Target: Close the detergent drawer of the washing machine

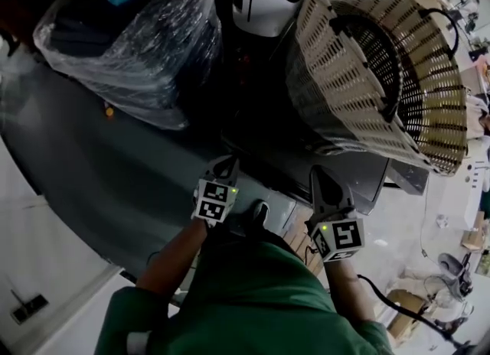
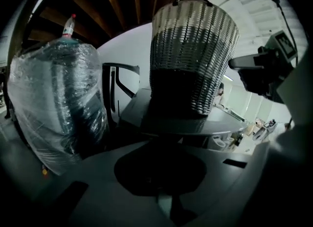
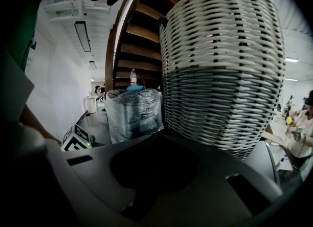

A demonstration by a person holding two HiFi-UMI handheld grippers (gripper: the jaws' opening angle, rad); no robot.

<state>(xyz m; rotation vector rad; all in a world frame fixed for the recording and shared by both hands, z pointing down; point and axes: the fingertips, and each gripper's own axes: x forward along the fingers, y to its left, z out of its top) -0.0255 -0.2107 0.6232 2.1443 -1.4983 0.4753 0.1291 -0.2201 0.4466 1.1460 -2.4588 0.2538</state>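
In the head view the pale detergent drawer (image 1: 269,208) seemed to stick out at 6 o'clock, between the left gripper (image 1: 223,164) and the right gripper (image 1: 318,177). I think pushing it in came next. In the left gripper view the tongs were together and empty, with a wrapped bundle (image 2: 54,103) at 9 o'clock. In the right gripper view the tongs were also together and empty, with a basket (image 3: 225,64) at 1 o'clock, not in the way.

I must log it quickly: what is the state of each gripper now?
Left gripper: closed, holding nothing.
Right gripper: closed, holding nothing.
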